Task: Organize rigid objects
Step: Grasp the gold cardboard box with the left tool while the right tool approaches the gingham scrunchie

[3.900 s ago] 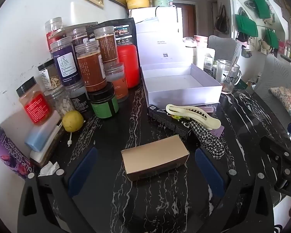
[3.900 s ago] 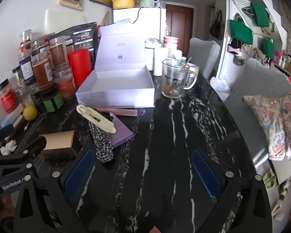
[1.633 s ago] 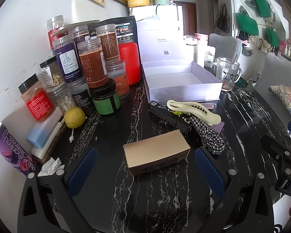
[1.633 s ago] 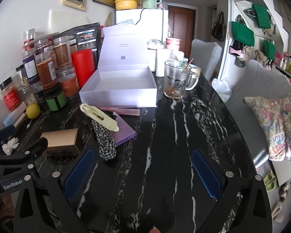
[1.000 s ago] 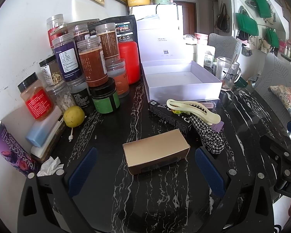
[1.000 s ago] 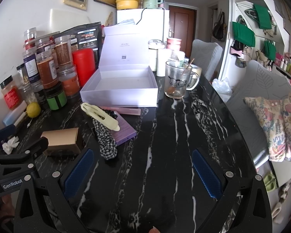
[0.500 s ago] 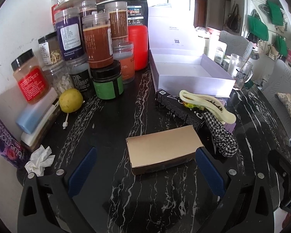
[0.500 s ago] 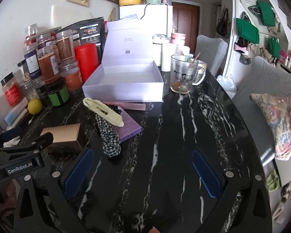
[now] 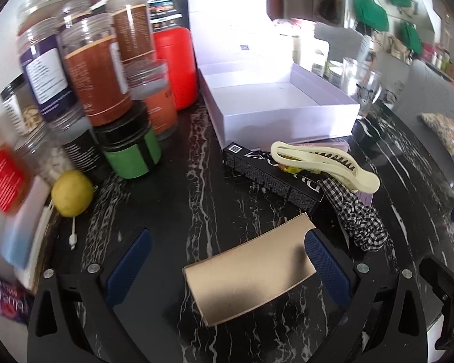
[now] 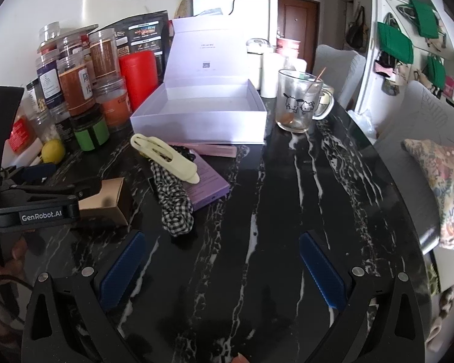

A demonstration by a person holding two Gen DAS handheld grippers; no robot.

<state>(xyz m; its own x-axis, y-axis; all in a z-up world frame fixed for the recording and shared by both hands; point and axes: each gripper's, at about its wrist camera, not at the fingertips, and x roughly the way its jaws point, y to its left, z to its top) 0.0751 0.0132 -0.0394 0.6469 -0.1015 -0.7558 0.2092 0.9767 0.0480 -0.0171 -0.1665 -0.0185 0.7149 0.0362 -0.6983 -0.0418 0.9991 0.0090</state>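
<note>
White lettering reading "GenRobot.AI" is showing on the black body of the left gripper [image 10: 48, 195]. A purple packet [image 9: 6, 295] at the black marble table's edge is showing "blue", upside down. Jar labels are blurring beyond reading.

Jars [image 9: 100, 69] crowd the black marble table [image 10: 287, 211] at ten o'clock, a lemon [image 9: 72, 193] just below them. A glass mug [image 10: 299, 103] stands at one o'clock. Green bags [image 10: 396, 42] hang on the wall at two o'clock; a floral cushion [image 10: 448, 187] lies at three.
</note>
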